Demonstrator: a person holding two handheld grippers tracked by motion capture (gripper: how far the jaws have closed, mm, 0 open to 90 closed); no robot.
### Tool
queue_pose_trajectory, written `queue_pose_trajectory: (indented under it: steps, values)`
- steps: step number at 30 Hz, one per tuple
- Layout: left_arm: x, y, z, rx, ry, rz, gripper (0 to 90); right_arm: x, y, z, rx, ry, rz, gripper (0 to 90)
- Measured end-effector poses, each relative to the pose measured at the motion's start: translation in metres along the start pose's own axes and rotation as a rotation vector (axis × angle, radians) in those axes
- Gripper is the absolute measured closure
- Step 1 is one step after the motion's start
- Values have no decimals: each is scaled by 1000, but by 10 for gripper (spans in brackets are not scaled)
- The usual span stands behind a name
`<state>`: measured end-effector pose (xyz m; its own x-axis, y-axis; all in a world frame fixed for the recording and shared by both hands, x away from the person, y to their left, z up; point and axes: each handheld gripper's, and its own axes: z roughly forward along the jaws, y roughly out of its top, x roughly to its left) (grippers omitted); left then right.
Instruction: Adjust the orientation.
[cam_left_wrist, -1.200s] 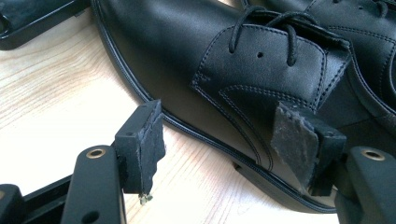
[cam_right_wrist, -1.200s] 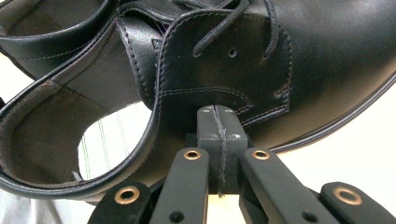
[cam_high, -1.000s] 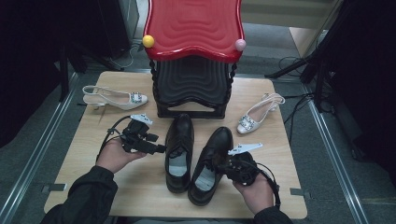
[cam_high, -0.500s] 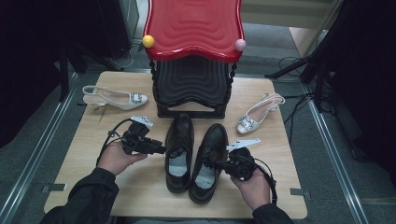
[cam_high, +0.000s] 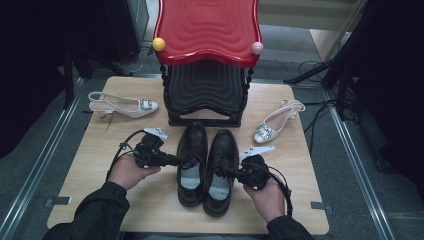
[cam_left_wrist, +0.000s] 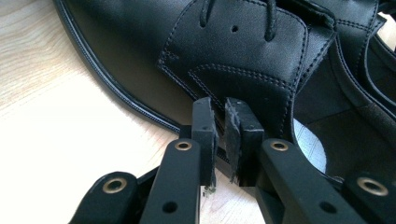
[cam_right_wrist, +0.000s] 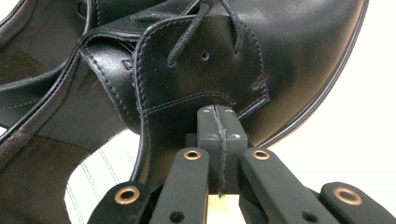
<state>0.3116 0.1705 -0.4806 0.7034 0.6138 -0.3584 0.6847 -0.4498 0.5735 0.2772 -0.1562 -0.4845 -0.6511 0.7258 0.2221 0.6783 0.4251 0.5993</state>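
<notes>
Left gripper (cam_high: 169, 160), jaws just closing, pinches the left black shoe (cam_high: 192, 162); right gripper (cam_high: 231, 173), at three o'clock, clamps its mate (cam_high: 219, 170). Both gripped, neither lifted.

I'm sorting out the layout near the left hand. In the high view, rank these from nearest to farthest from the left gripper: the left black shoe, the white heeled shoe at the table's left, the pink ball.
From the left gripper:
1. Left black shoe, right at the gripper's tip.
2. White heeled shoe, back left on the table.
3. Pink ball, on the red stool's right corner, far back.
</notes>
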Motion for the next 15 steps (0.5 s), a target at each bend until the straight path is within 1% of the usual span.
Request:
queue_pose_trajectory:
  steps: [5,7,9,12,15]
  values:
    - [-1,0,1,-2,-6,0,870,-1,2,2,-3,8,7,900]
    - [-1,0,1,2,-4,6,877,-3,3,1,2,11,10,900]
    - [-1,0,0,5,-11,2,873,-4,3,-2,6,12,15,900]
    - [0,-1,0,6,-12,2,865,-7,5,-12,-18,45,36,900]
    - [1,-1,0,5,-13,1,860,-2,8,-19,-35,71,32,900]
